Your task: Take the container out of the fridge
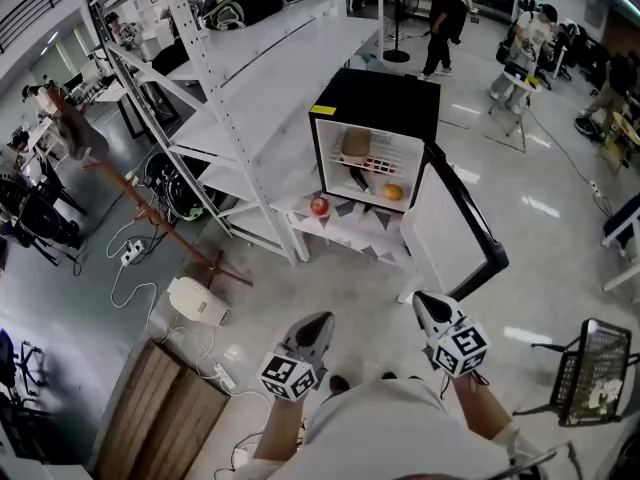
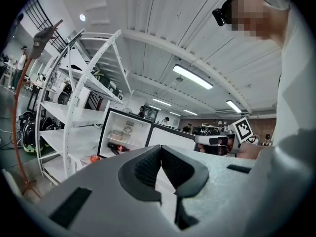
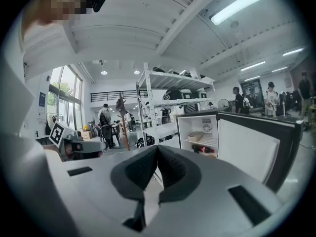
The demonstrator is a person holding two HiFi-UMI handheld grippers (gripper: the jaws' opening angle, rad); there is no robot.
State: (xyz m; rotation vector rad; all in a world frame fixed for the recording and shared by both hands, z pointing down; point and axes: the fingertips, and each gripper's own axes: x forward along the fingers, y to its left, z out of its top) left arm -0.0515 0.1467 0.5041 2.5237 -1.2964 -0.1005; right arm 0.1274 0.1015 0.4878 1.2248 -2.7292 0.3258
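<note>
**Both grippers low, well short of the open fridge**

The left gripper (image 1: 316,324) and right gripper (image 1: 427,305) sit side by side near the person's body and point toward the fridge (image 1: 380,96). Each has its jaws closed together on nothing. The container (image 1: 355,143) rests on the fridge's upper shelf. The door (image 1: 450,230) stands swung out rightward, a shelving rack (image 1: 250,118) flanks the left, and bare floor (image 1: 335,286) lies between

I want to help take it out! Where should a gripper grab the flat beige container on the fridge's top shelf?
Probably its front end, jaws across the two sides, coming straight in through the open front of the black mini fridge: the flat beige container lies low on the shelf, with walls behind and beside it.
</note>
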